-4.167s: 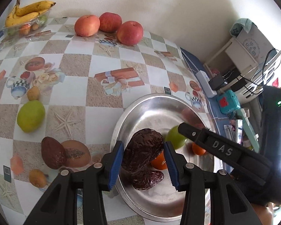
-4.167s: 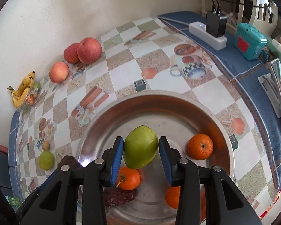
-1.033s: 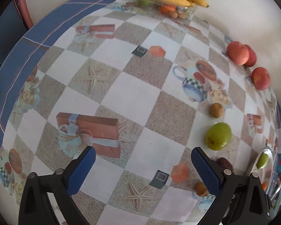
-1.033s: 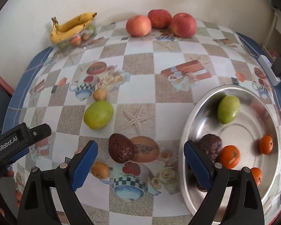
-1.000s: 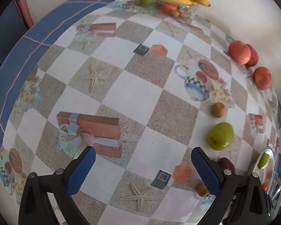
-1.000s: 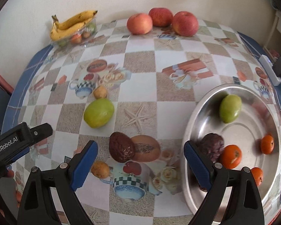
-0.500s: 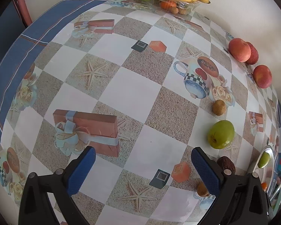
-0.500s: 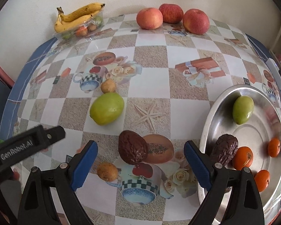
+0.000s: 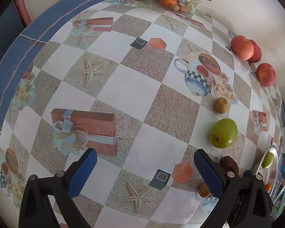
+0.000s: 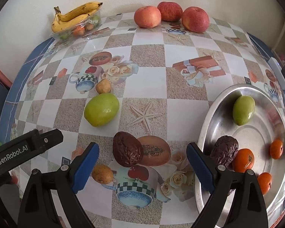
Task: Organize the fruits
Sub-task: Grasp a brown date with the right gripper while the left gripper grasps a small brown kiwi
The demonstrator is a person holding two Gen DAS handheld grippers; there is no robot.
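- Both grippers have let go of the fruit they carried four seconds ago: the wrinkled dark fruit (image 10: 226, 150) and the green mango (image 10: 243, 110) now lie in the metal bowl (image 10: 205, 125) with three oranges (image 10: 243, 160).
- Right gripper (image 10: 142, 168) has drawn back over the counter (image 10: 148, 83), fingers spread wide and empty, framing a second dark fruit (image 10: 127, 149) and a small brown fruit (image 10: 102, 174).
- Left gripper (image 9: 145, 172) has swung away, fingers released and apart above bare cloth.
- Another green mango (image 9: 223, 133) sits on the counter, well apart from the bowl.
- Apples (image 10: 194, 19) and bananas (image 10: 76, 17) line the wall.
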